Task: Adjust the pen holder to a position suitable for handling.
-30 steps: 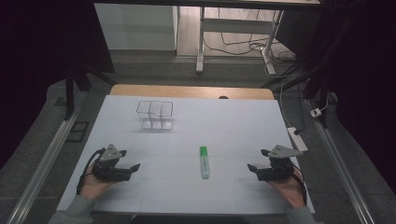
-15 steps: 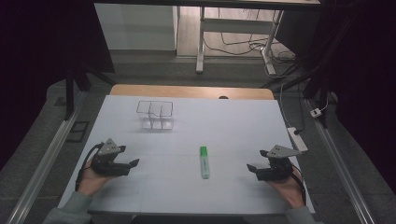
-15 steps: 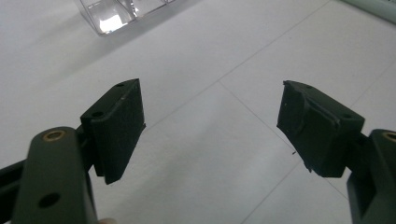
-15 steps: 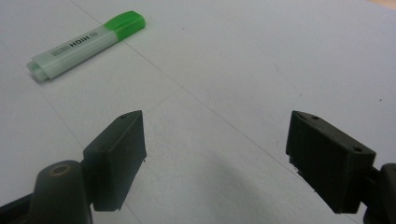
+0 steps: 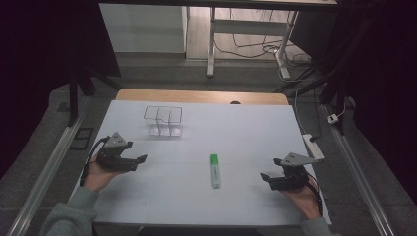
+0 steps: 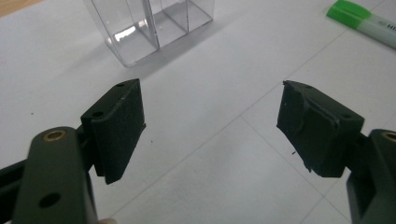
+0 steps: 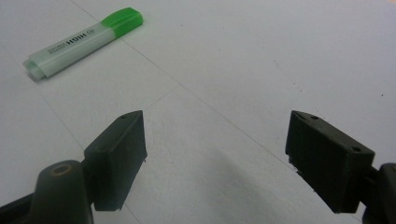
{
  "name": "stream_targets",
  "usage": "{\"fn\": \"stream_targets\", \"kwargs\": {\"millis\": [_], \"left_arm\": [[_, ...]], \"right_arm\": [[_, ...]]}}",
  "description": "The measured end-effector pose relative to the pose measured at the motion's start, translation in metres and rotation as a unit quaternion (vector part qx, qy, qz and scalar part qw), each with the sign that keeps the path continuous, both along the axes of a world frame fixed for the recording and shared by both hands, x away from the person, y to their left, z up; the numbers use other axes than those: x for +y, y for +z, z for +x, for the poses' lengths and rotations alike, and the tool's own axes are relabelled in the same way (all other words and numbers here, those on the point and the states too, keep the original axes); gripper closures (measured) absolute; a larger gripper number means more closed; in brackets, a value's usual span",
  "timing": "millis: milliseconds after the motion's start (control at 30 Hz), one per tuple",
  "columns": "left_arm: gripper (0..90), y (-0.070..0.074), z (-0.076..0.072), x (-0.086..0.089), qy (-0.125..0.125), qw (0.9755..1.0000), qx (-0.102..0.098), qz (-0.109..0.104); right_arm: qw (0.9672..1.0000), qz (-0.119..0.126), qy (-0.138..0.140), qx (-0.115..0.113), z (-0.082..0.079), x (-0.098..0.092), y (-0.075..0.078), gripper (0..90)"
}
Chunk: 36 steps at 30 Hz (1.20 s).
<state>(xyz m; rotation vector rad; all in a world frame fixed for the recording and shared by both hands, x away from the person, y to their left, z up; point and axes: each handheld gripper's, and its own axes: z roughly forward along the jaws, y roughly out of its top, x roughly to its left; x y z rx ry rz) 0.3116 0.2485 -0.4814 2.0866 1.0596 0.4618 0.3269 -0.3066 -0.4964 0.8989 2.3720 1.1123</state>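
While the white matte table spreads flat, a clear plastic divided box stands far-left and a green-capped highlighter (smooth, cylindrical) lies centre. Left gripper and right gripper gape wide, holding nothing.

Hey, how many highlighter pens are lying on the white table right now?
1. A single green-capped highlighter lies flat near the middle of the white table, between the left tongs and the right tongs, in front of the clear organizer. Nothing looks hidden.
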Motion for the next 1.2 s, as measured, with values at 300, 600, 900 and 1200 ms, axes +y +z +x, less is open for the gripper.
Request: {"fn": "stream_targets", "kwargs": {"millis": [300,600,900,1200], "left_arm": [[23.3,0.007,0.019,0.002,0.005,0.9999,0.004,0.01],[23.6,0.009,0.041,0.008,0.021,0.9995,0.014,0.018],[24.1,0.008,0.061,0.013,0.036,0.999,0.022,0.018],[26.3,0.006,0.075,0.015,0.042,0.9983,0.027,0.029]], "right_arm": [[1.0,-0.001,0.005,-0.001,0.0,0.0,-0.001,19.9],[1.0,-0.002,0.003,-0.001,0.0,0.0,-0.001,19.9],[1.0,-0.004,0.003,0.004,0.001,0.0,-0.002,20.1],[1.0,-0.005,0.002,0.005,0.001,0.0,-0.003,20.1]]}}
